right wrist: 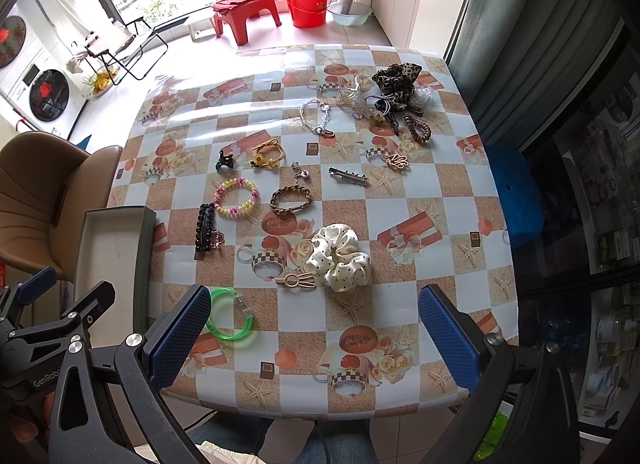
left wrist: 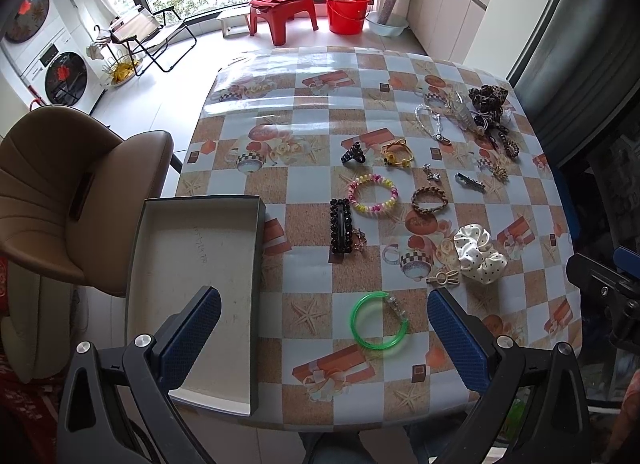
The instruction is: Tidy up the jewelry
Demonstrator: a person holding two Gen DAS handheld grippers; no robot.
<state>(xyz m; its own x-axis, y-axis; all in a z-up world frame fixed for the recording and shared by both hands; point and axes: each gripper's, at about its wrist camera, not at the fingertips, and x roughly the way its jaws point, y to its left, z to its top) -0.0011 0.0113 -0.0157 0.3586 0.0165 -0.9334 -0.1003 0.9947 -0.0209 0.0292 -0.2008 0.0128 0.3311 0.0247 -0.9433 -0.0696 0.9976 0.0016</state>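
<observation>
Jewelry and hair pieces lie scattered on the patterned table (left wrist: pixel 320 124). A green bangle (left wrist: pixel 379 321) lies nearest, between the wide-open fingers of my left gripper (left wrist: pixel 324 338); it also shows in the right wrist view (right wrist: pixel 231 318). An empty grey box (left wrist: pixel 192 288) sits at the table's left edge, seen too in the right wrist view (right wrist: pixel 112 248). A white dotted scrunchie (right wrist: pixel 340 258), a black beaded clip (left wrist: pixel 341 226), a pink-yellow bracelet (left wrist: pixel 373 195) and a brown braided bracelet (right wrist: pixel 291 200) lie mid-table. My right gripper (right wrist: pixel 314 338) is open and empty above the front edge.
A leopard scrunchie (left wrist: pixel 488 100), a clear chain (right wrist: pixel 316 116) and hair ties pile at the far right corner. A brown chair (left wrist: pixel 60 192) stands left of the table. Dark cabinets (right wrist: pixel 560 144) stand at the right. A red chair (left wrist: pixel 286 0) and buckets stand by the window.
</observation>
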